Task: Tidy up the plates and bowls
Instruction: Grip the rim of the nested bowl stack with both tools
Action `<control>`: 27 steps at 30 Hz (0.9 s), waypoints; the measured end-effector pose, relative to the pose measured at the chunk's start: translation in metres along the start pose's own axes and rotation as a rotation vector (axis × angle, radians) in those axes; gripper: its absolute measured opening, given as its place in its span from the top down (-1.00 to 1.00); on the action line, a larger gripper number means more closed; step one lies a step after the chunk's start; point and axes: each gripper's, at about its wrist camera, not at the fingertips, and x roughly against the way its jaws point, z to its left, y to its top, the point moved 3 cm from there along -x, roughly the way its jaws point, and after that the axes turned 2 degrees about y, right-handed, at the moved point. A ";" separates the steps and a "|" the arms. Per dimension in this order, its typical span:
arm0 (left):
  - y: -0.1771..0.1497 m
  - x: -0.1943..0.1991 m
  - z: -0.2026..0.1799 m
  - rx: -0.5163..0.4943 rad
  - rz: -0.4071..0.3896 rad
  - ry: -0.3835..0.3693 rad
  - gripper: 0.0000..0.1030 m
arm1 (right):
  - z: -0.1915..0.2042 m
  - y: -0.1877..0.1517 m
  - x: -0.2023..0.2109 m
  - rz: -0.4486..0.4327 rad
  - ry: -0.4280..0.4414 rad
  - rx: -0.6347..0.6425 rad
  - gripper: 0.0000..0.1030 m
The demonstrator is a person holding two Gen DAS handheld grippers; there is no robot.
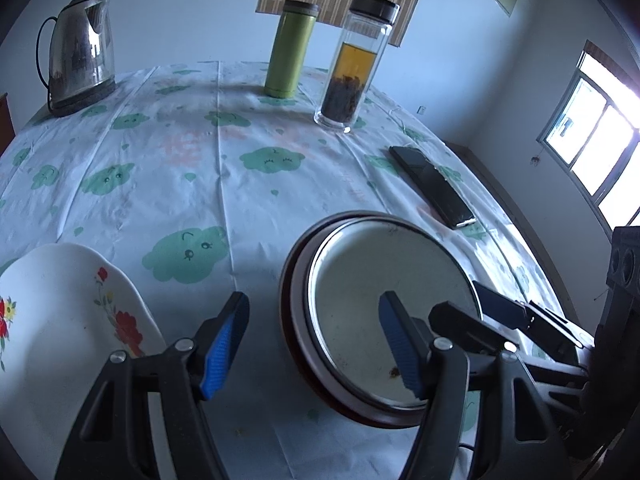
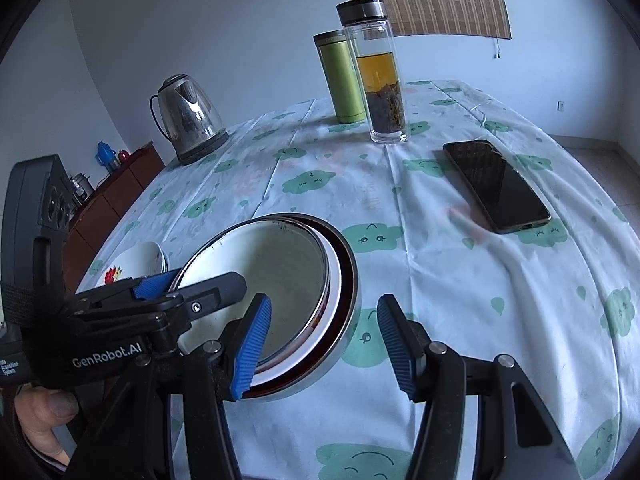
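The left hand-held gripper (image 1: 312, 344) is hanging over the near part of the desk (image 1: 200, 184) with its blue ribbed pads apart and nothing between them; one pad is reaching over the stack's top dish without pressing on it. The right hand-held gripper (image 2: 324, 344) is standing just beside that stack, its jaws apart too, straddling the near rim with the left pad over the dishes and the right pad over bare cloth, gripping nothing.

Between the two tools the task's things are sitting nested: a shallow white enamel plate with a dark rim (image 1: 394, 312) is lying inside a wider dark-brown round dish (image 1: 289, 320), so part of the gathering is looking done. A white bowl with red flower print (image 1: 68, 332) is still sitting apart on the left, near the desk's front edge, and judging from this, bringing it to the stack is what is remaining.

Room for moving is looking generous across the middle of the cloud-patterned tablecloth. Farther out, a black smartphone (image 2: 498, 186) is lying to the right near that side's edge, and a green metal flask (image 1: 289, 50), a clear glass tea bottle with a black lid (image 1: 356, 64) and a steel electric kettle (image 1: 80, 52) are standing along the far side, well apart from the dishes. The two tools are crowding each other at the stack.
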 end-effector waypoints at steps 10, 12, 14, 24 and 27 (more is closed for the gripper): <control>-0.001 -0.004 0.003 0.007 0.018 0.014 -0.32 | 0.001 0.005 0.001 0.011 -0.030 0.013 0.10; -0.001 -0.003 0.004 0.006 0.017 0.017 -0.32 | 0.003 0.008 0.000 0.019 -0.032 0.026 0.21; -0.002 -0.003 0.002 -0.006 0.019 0.021 -0.28 | 0.005 0.008 -0.003 0.039 -0.041 0.041 0.21; -0.007 -0.007 -0.003 -0.028 0.049 0.013 0.18 | 0.006 0.004 -0.011 0.050 -0.078 0.056 0.28; -0.008 -0.008 -0.004 -0.030 0.049 0.018 0.22 | 0.007 0.003 -0.009 0.050 -0.066 0.050 0.31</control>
